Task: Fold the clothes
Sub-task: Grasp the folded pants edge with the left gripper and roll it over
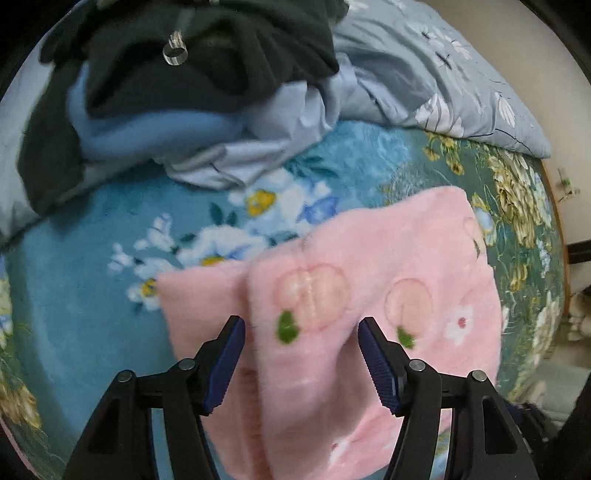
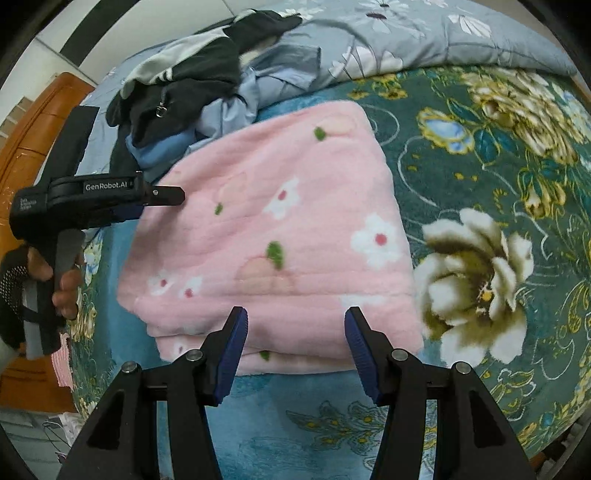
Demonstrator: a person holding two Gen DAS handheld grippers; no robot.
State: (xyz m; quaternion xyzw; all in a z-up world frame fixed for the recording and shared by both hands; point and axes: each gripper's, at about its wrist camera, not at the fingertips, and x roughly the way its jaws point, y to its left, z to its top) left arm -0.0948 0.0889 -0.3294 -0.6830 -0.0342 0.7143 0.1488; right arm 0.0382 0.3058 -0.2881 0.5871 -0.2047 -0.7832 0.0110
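A pink fleece garment point(image 2: 277, 236) printed with peaches and white flowers lies folded in a thick rectangle on the floral bedspread point(image 2: 480, 155). My right gripper point(image 2: 295, 317) hovers open over the garment's near edge, its pads clear of the fabric. In the left wrist view the same pink garment point(image 1: 369, 302) fills the lower middle. My left gripper point(image 1: 301, 328) stands open above it, with cloth showing between the fingers but not pinched. From the right wrist view, the left gripper point(image 2: 166, 195) hangs at the garment's left edge, held by a gloved hand point(image 2: 55, 280).
A heap of unfolded clothes, black point(image 1: 207, 59) and light blue point(image 1: 155, 129), lies at the far side of the bed. A grey flowered quilt point(image 2: 424, 33) is bunched behind it. Orange wooden furniture point(image 2: 33, 147) stands to the left. The bed's edge point(image 1: 554, 229) runs along the right.
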